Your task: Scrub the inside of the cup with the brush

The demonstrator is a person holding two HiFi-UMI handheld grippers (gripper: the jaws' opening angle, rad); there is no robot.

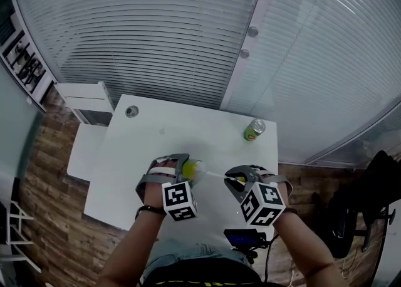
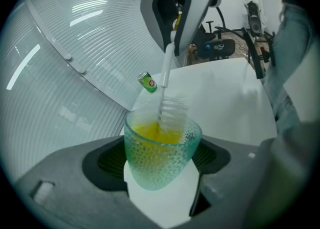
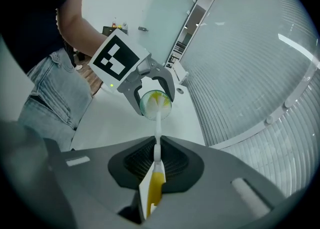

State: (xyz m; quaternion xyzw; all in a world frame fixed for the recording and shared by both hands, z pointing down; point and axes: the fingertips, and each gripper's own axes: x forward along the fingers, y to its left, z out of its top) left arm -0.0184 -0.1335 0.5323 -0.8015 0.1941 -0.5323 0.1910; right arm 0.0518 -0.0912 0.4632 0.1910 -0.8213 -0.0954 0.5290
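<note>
My left gripper (image 2: pixel 162 165) is shut on a clear green dimpled cup (image 2: pixel 161 150) with a yellow bottom, held above the white table (image 1: pixel 188 132) with its mouth turned toward the right gripper. The right gripper (image 3: pixel 156 165) is shut on the yellow and white handle of a brush (image 3: pixel 155 173). The brush's white bristle head (image 2: pixel 172 113) sits inside the cup's mouth. In the head view the cup (image 1: pixel 191 168) and the brush's thin stem (image 1: pixel 216 175) lie between the left gripper (image 1: pixel 172 173) and the right gripper (image 1: pixel 241 182), near the table's front edge.
A green drink can (image 1: pixel 254 130) stands at the table's far right. A round grommet (image 1: pixel 131 111) sits at its far left corner. A white cabinet (image 1: pixel 88 101) is left of the table, and a black office chair (image 1: pixel 376 198) stands at the right on the wooden floor.
</note>
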